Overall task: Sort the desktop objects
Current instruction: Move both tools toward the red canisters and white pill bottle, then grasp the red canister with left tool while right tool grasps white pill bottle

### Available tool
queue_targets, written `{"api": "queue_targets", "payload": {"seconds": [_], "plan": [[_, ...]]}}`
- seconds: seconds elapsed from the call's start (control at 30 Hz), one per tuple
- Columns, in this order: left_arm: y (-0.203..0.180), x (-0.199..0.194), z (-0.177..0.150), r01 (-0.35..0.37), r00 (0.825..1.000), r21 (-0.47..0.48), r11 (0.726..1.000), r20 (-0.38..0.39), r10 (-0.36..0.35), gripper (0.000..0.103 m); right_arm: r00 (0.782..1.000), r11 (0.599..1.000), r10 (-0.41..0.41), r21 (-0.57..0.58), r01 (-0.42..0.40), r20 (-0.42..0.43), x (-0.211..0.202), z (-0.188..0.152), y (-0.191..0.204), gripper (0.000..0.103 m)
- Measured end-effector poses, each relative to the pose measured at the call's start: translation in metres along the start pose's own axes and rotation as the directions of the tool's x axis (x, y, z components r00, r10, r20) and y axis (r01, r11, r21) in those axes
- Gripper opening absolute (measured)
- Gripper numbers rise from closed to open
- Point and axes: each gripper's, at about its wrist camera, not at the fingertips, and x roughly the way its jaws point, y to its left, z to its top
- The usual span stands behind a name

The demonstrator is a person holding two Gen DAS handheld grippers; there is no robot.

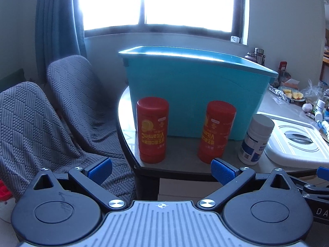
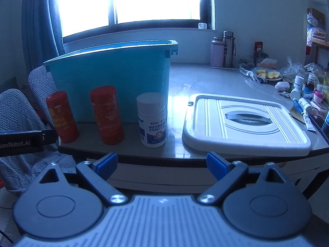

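Both grippers hang short of the worktop (image 2: 205,78) edge, each with its blue pads spread wide and nothing between them: your left gripper (image 1: 161,169) faces the two red vitamin tubes, and your right gripper (image 2: 162,163) faces the white pill bottle (image 2: 151,120). The left red tube (image 1: 152,130), the right red tube (image 1: 217,131) and the bottle stand upright in a row just in front of the teal bin (image 1: 195,90), whose white lid (image 2: 244,123) lies flat on the worktop beside it, so the bin is uncovered. No item appears to have been taken up yet; the step in hand looks like the approach to a first pick. Your next move probably calls for advancing one gripper level until a container sits between its pads, closing around the middle of the body, then lifting clear of the bin's rim before release inside. The tubes are tall and narrow, so a glancing touch could tip them.
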Motion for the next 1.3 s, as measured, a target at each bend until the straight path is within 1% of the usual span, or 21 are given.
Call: {"api": "queue_targets", "payload": {"seconds": [0.27, 0.83, 1.3], "plan": [[0.004, 0.019, 0.006, -0.010, 1.000, -0.004, 1.000, 0.005, 0.010, 0.103, 1.000, 1.000, -0.011, -0.006, 0.011, 0.019, 0.019, 0.006, 0.002, 0.094], [0.007, 0.064, 0.024, -0.039, 0.999, -0.003, 0.999, -0.014, 0.039, 0.103, 1.000, 0.999, 0.002, -0.036, -0.002, 0.013, 0.062, 0.022, 0.008, 0.094], [0.008, 0.100, 0.033, -0.062, 0.998, 0.008, 0.998, -0.031, 0.062, 0.103, 1.000, 0.998, 0.013, -0.059, -0.013, -0.008, 0.099, 0.032, 0.011, 0.094]]}}
